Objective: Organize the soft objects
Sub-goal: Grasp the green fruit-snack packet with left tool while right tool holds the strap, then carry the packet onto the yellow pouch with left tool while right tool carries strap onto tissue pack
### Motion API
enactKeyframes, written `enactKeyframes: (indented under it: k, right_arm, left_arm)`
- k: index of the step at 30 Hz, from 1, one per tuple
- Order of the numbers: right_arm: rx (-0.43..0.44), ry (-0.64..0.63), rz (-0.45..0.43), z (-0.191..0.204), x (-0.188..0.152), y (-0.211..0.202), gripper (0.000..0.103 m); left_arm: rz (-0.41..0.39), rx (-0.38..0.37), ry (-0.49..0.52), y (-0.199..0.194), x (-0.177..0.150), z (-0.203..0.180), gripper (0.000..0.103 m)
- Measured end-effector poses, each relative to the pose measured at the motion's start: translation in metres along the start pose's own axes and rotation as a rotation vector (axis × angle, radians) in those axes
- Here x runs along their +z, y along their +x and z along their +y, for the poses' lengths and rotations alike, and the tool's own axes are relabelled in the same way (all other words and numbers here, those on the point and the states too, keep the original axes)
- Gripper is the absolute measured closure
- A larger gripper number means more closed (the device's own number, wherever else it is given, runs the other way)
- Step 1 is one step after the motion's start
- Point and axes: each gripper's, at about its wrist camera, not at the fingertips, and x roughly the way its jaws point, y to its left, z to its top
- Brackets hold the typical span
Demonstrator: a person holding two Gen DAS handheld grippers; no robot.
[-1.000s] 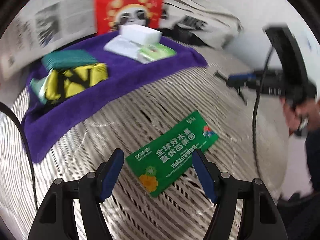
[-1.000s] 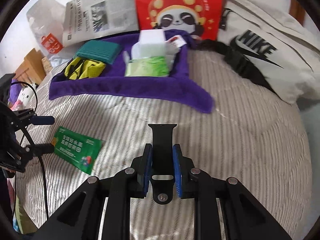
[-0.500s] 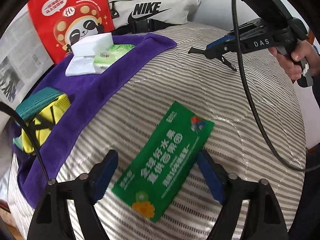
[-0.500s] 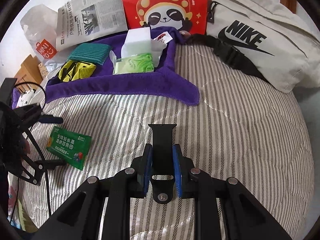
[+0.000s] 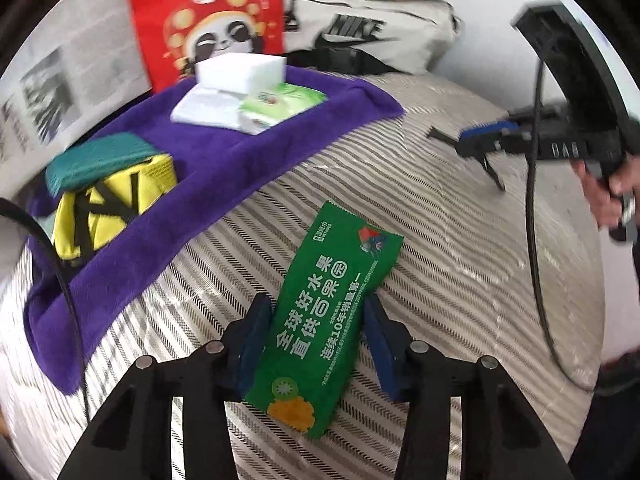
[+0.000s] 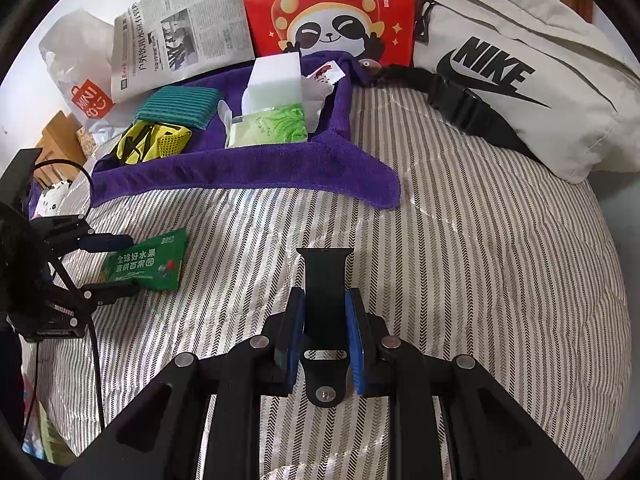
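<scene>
The green packet (image 5: 326, 320), printed in white with 全球好水果 直供百果园, lies on the striped bed (image 5: 460, 280) between the left gripper (image 5: 316, 344) fingers, which are closing on its long sides. The right gripper (image 6: 325, 336) fingers are clamped on a black strap (image 6: 325, 280). Ahead of both, past bare bedding, a purple towel (image 6: 248, 168) carries other soft items, backed by a white NIKE bag (image 6: 500, 72).

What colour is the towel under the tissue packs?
Purple towel; it shows best in the right wrist view.
</scene>
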Motion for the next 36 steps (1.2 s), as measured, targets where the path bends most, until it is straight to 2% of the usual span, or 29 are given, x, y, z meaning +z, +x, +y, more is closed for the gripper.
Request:
enactKeyframes:
  k: [2,6,9,10,12,18,23,36]
  right_arm:
    - [0.007,0.001,0.002,0.001,0.001,0.001,0.082]
    - [0.018,0.001,0.003,0.004,0.0,0.002,0.082]
    - [0.023,0.004,0.005,0.005,-0.001,0.003,0.082]
    - [0.027,0.006,0.007,0.005,-0.001,0.003,0.082]
    - [0.029,0.008,0.007,0.004,-0.002,0.003,0.082]
    - [0.031,0.013,-0.004,0.003,-0.002,-0.002,0.082]
    - [0.042,0.003,-0.009,0.008,0.001,-0.005,0.082]
    - [0.104,-0.036,-0.028,0.03,0.018,-0.007,0.082]
  left_arm:
    - [0.009,-0.007,0.024,0.001,0.001,-0.004,0.057]
    - [0.021,-0.003,0.059,0.008,0.007,-0.011,0.044]
    - [0.021,0.0,0.06,0.013,0.013,-0.012,0.043]
    - [0.025,-0.002,0.056,0.013,0.014,-0.012,0.044]
    - [0.03,0.007,0.041,0.012,0.016,-0.009,0.059]
    - [0.013,-0.021,-0.086,0.003,0.011,0.005,0.078]
    - [-0.004,-0.028,-0.174,-0.005,0.002,0.015,0.08]
    - [-0.047,0.002,-0.296,-0.031,-0.009,0.041,0.081]
